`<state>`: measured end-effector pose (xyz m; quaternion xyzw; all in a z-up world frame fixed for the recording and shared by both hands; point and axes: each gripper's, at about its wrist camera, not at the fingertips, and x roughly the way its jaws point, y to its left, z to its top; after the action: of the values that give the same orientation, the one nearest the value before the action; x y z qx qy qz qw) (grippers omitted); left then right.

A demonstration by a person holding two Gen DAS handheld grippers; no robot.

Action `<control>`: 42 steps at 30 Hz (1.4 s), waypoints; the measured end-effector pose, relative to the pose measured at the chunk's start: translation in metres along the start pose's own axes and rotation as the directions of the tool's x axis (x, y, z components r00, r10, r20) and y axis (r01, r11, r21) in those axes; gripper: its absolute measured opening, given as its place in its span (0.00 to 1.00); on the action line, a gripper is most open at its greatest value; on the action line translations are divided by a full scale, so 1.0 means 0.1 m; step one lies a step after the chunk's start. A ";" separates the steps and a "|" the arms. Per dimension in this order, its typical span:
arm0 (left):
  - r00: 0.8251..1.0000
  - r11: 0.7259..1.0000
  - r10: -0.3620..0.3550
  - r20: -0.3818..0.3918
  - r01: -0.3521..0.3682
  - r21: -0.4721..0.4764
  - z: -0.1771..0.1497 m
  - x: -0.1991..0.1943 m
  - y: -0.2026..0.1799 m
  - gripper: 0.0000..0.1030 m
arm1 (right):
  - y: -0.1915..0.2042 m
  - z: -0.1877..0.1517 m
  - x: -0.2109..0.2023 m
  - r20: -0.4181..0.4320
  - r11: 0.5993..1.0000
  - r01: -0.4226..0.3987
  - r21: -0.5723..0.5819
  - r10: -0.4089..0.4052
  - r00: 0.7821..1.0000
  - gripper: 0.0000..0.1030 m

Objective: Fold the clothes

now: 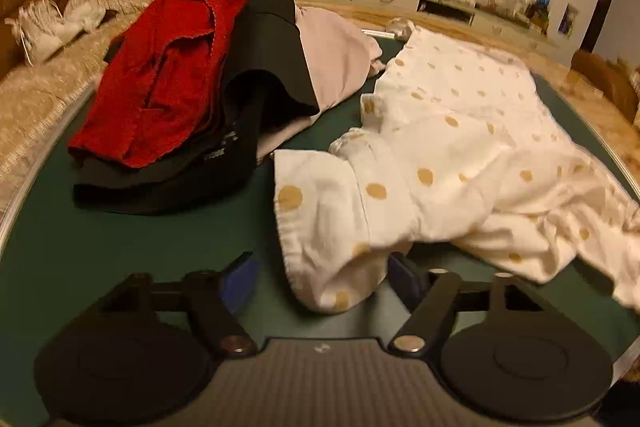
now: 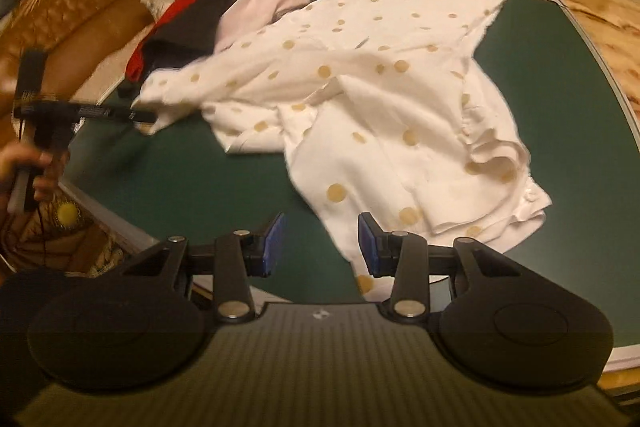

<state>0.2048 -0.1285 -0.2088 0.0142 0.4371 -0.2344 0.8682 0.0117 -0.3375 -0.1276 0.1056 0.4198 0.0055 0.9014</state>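
The white garment with gold polka dots [image 1: 460, 147] lies crumpled across the middle of the green tabletop [image 1: 140, 247], one sleeve stretched out to the left and the body bunched in ridges on the right. Its near sleeve end sits between the blue pads of the left gripper [image 1: 320, 275], whose jaws stand part-spread; the cloth fills the gap, but whether the pads actually press it cannot be told. The right gripper [image 2: 322, 247] is likewise part-spread, with a hem edge running down between its pads and a clear gap on the left pad's side, so no firm pinch shows there.

The likely trouble is a one-layer or shallow catch: if either gripper takes only the fringe of fabric, the cloth could slip out when lifted and the fold would come out skewed. The bunched right side may also get trapped under a fold. Just beside the sleeve sits the pile of a red knit [image 1: 160, 67], a black garment [image 1: 260, 47] and a pink one [image 1: 332, 47]; a wide sweep could drag into it
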 end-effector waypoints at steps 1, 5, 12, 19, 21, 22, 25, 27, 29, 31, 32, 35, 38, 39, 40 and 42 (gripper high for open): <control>1.000 1.000 -0.004 0.001 0.004 -0.007 0.01 0.00 -0.01 0.18 | 0.05 -0.03 0.03 0.003 0.999 0.028 -0.040 -0.028 1.000 0.45; 1.000 1.000 -0.001 0.011 0.001 -0.016 0.05 -0.05 -0.08 0.06 | 0.22 -0.11 0.17 0.030 0.972 0.153 -0.180 -0.150 0.988 0.45; 0.992 0.997 -0.065 0.111 0.068 -0.023 0.27 -0.79 -0.26 0.05 | 0.15 -0.14 0.32 0.025 0.943 0.215 -0.254 -0.215 0.976 0.42; 0.993 0.998 -0.058 0.103 0.055 0.033 0.39 -1.26 -0.41 0.05 | -0.17 -0.22 0.14 -0.066 0.909 0.202 -0.366 -0.241 0.968 0.06; 0.996 0.998 -0.053 0.075 0.050 0.044 0.33 -1.31 -0.46 0.05 | -0.34 -0.26 0.01 -0.085 0.895 0.225 -0.385 -0.277 0.957 0.06; 0.998 0.997 -0.047 0.052 0.044 0.058 0.28 -1.32 -0.48 0.05 | -0.43 -0.27 -0.06 -0.092 0.887 0.241 -0.393 -0.299 0.950 0.06; 1.000 0.995 -0.001 -0.018 0.003 0.096 0.10 -1.24 -0.56 0.05 | -0.76 -0.26 -0.25 -0.113 0.893 0.273 -0.358 -0.331 0.937 0.07; 0.998 0.996 0.013 -0.062 -0.007 0.087 -0.03 -1.14 -0.55 0.05 | -0.96 -0.23 -0.31 -0.156 0.917 0.253 -0.310 -0.311 0.937 0.16; 0.996 0.997 0.038 -0.083 -0.032 0.075 -0.15 -1.01 -0.50 0.05 | -1.10 -0.18 -0.38 -0.131 0.928 0.261 -0.267 -0.303 0.944 0.33; 0.994 0.997 0.049 -0.095 -0.044 0.059 -0.22 -0.93 -0.44 0.05 | -1.20 -0.10 -0.45 -0.053 0.941 0.283 -0.188 -0.297 0.953 0.45; 0.994 0.998 0.053 -0.101 -0.048 0.051 -0.25 -0.89 -0.41 0.05 | -1.26 -0.06 -0.46 -0.027 0.950 0.279 -0.144 -0.285 0.958 0.49; 0.994 0.998 0.055 -0.096 -0.052 0.027 -0.26 -0.85 -0.34 0.05 | -1.37 0.05 -0.31 0.028 0.941 0.325 -0.091 -0.324 0.946 0.49; 0.995 0.998 0.057 -0.084 -0.056 0.011 -0.23 -0.85 -0.27 0.05 | -1.41 0.16 -0.03 0.038 0.923 0.355 -0.149 -0.353 0.935 0.49; 0.995 0.998 0.061 -0.082 -0.061 0.008 -0.23 -0.83 -0.25 0.05 | -1.40 0.19 0.08 0.041 0.913 0.361 -0.190 -0.360 0.932 0.49; 0.995 0.998 0.064 -0.082 -0.064 0.006 -0.23 -0.82 -0.23 0.05 | -1.38 0.20 0.15 0.049 0.902 0.366 -0.231 -0.365 0.930 0.49; 0.994 0.998 0.067 -0.084 -0.066 0.006 -0.24 -0.77 -0.21 0.05 | -1.34 0.23 0.29 0.065 0.874 0.374 -0.310 -0.373 0.926 0.49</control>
<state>0.1384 -0.1115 -0.1610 0.0402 0.4723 -0.2053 0.8563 0.0374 -0.4704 -0.1607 -0.1232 0.4243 -0.1015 0.8914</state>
